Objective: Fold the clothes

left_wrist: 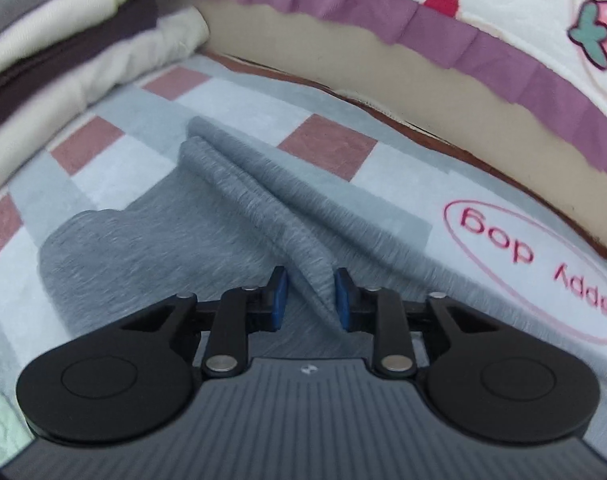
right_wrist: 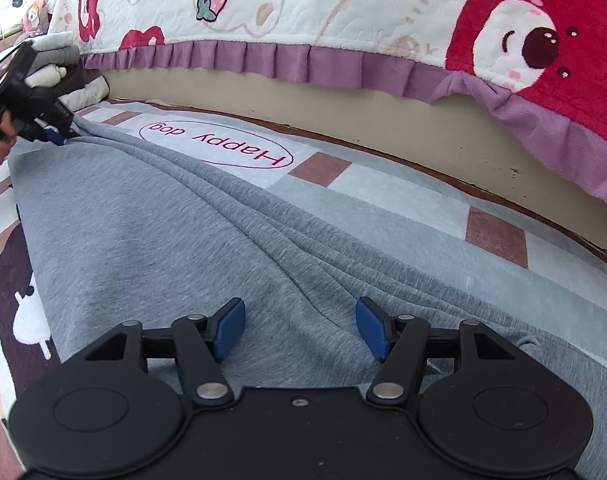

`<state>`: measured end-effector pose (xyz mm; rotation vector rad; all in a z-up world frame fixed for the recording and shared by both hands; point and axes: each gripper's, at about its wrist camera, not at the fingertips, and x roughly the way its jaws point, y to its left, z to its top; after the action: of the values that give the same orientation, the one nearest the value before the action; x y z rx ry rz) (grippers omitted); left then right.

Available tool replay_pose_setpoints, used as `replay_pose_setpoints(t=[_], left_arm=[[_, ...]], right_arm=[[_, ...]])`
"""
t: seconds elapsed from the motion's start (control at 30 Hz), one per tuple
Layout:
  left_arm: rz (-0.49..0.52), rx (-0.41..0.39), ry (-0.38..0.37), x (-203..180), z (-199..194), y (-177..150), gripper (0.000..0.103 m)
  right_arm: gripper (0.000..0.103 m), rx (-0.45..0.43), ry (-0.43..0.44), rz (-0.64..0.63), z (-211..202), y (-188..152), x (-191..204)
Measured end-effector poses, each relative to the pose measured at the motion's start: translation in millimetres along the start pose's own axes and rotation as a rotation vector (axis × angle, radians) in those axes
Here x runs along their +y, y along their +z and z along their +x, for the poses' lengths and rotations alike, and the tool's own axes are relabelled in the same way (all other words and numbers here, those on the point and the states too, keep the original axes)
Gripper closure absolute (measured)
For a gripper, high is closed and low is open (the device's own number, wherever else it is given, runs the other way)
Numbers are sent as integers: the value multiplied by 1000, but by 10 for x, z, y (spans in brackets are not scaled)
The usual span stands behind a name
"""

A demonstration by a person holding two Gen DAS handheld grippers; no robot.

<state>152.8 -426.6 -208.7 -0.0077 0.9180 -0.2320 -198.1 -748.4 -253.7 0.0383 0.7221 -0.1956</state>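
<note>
Grey knit right under both cams: grey garment (right_wrist: 151,240) spread flat on checked mat (right_wrist: 383,188), long pleated ridge running along its far edge.

My left gripper (left_wrist: 309,298): blue pads (left_wrist: 280,300) set to either side of a raised fold, small gap left, cloth standing up between them. Looks partly closed, not clamped; can't tell if pads bite yet. Seen from right cam, left gripper (right_wrist: 57,136) sits at garment's far corner, tips down at the cloth. Judging by ridges pulled toward it, prob already tugging that edge taut.

My right gripper (right_wrist: 299,330): jaws wide apart, holding nothing, hovering low over garment's near end. No fabric between pads. Guess: about to pinch this end so both ends lift together for a lengthwise fold.

Why held so: one tool per end keeps edge straight, stops knit bunching.

Around garment:
- "Happy dog" oval print (right_wrist: 215,144) on mat, just beyond the ridge.
- Folded stack (left_wrist: 63,40), cream/dark/grey pieces, past garment's far corner, near left gripper. Likely the done pile.
- Bed base (right_wrist: 343,116), tan board, behind mat, w/ quilt (right_wrist: 323,4) and purple frill (right_wrist: 263,58) hanging over.

In the way: nothing on the garment itself. Stack sits close to left tool; wide swing could clip it. Bed board limits pushing cloth further back.
</note>
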Motion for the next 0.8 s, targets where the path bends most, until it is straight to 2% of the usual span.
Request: replay_pose_setpoints(t=[0.07, 0.1, 0.13, 0.17, 0.2, 0.23, 0.27, 0.3, 0.33, 0.37, 0.4, 0.57, 0.7, 0.8], left_arm=[[-4, -2, 0, 0, -8, -11, 76], [-5, -3, 0, 0, -11, -16, 69], [-13, 6, -10, -6, 3, 8, 54], [-23, 24, -31, -25, 34, 53, 44], [-21, 42, -43, -64, 64, 84, 28], [-12, 59, -44, -112, 92, 106, 22], [1, 61, -22, -161, 103, 106, 22], [16, 49, 21, -210, 98, 86, 26], [31, 38, 64, -259, 93, 65, 57], [28, 18, 84, -250, 76, 47, 79], [9, -9, 85, -189, 46, 31, 92], [44, -121, 51, -110, -152, -3, 96], [176, -255, 63, -323, -374, 70, 98], [159, -246, 74, -347, -267, 133, 97]], right_arm=[[36, 0, -1, 0, 3, 0, 2], [36, 0, -2, 0, 5, 1, 3], [36, -1, -2, 0, 6, 0, 4], [36, -1, -2, 1, 7, -1, 5], [35, -1, -2, 1, 8, -2, 6], [35, -1, -2, 2, 9, -3, 6], [35, -1, -1, 2, 10, -4, 5], [35, -1, -1, 1, 11, -4, 2], [35, -1, 0, 1, 12, -5, 0], [35, -1, 1, 2, 10, -6, 0], [35, 0, 1, 3, 6, -7, 0], [35, 4, 11, 16, -7, 1, -19], [35, -3, 9, 43, 7, 1, -45], [35, -9, 4, 43, 25, 2, -40]])
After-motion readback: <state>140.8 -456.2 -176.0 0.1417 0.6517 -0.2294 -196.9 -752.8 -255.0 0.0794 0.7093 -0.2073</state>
